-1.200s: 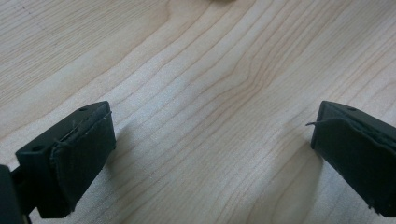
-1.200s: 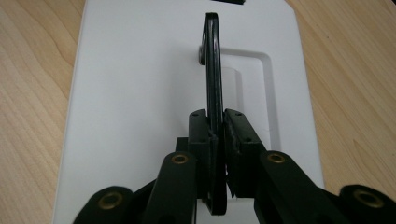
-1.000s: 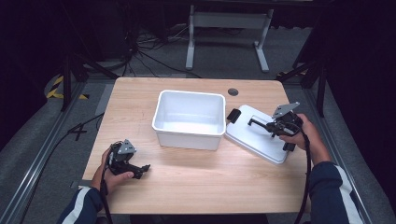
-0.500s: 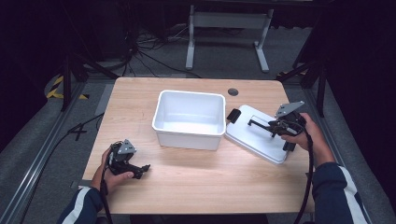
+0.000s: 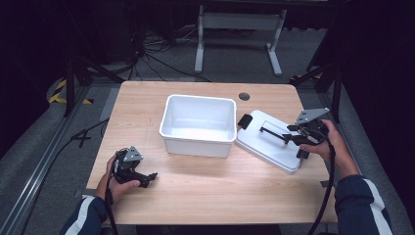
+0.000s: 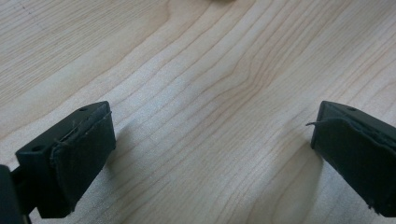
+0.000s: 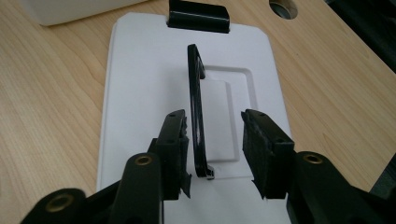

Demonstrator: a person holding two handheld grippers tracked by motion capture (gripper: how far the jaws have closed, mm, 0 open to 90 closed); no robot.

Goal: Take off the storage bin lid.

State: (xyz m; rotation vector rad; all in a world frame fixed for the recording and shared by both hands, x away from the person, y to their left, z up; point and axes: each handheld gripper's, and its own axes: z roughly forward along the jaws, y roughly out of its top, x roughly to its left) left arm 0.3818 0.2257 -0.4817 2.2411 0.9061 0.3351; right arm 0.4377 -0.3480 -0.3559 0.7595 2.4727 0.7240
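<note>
Two claws are at work, one in each hand. The right claw (image 7: 212, 149) has its jaws apart, one on either side of the single black handle (image 7: 196, 112) that stands up on edge from the one white lid (image 7: 140, 93). The left jaw sits just beside the handle, perhaps touching it, and the right jaw stands clear with a gap between; nothing is clamped yet. One black latch (image 7: 198, 16) sits at the lid's far end in the right gripper view.

In the high view the right claw (image 5: 293, 137) hovers over the lid (image 5: 266, 147), which lies flat on the worktop (image 5: 205, 191) just to the right of the one white bin (image 5: 198, 125), its near corner touching or almost touching the bin's side. The bin stands open, with nothing visible inside it. One round hole (image 5: 243, 96) in the worktop lies just behind the lid, beyond the bin's right rear corner.

The left claw (image 6: 210, 154) has its jaws wide apart over bare wood, holding nothing. In the high view the left claw (image 5: 149, 177) rests on the worktop well to the front left of the bin.
</note>
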